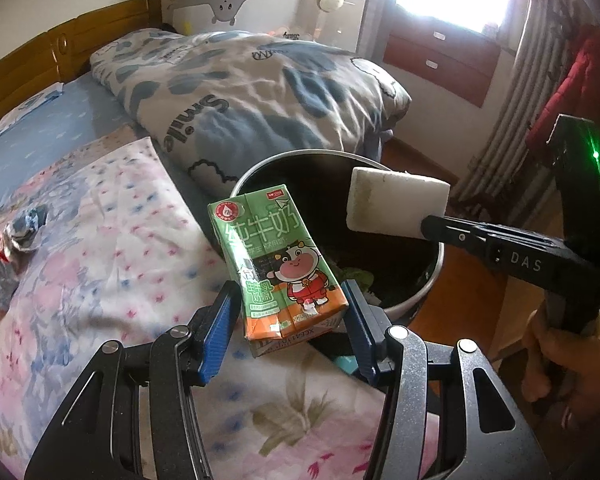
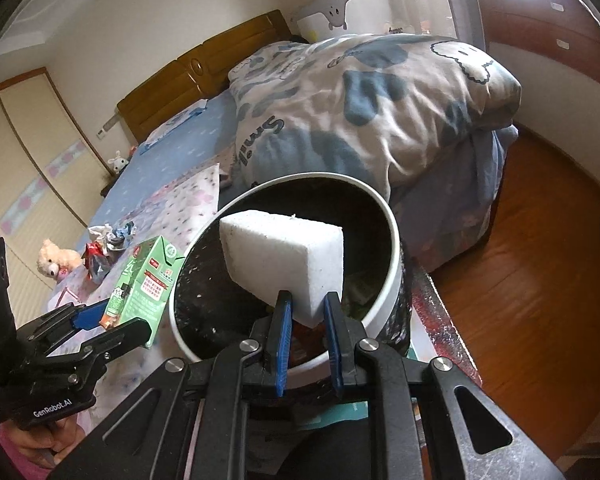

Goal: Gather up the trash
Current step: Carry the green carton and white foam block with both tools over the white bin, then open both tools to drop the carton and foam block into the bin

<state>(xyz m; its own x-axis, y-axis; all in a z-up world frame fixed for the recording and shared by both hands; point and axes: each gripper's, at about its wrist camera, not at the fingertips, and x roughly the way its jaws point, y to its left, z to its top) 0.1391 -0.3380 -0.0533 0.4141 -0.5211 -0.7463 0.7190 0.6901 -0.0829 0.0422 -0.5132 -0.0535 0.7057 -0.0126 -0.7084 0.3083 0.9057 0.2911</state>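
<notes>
Left wrist view: left gripper (image 1: 288, 312) jaws clamped on green milk carton (image 1: 274, 268), held at the near rim of the trash bin (image 1: 412, 300), over the bed (image 1: 100, 264). Right wrist view: right gripper (image 2: 306, 312) jaws clamped on white foam block (image 2: 280, 256) above the bin's opening.

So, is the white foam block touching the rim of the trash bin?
Apart. The left wrist view shows the white foam block held by the right hand-held gripper above the trash bin.

"Smile" on quilt (image 1: 236, 112), "DAS" on right claw (image 1: 424, 228)
</notes>
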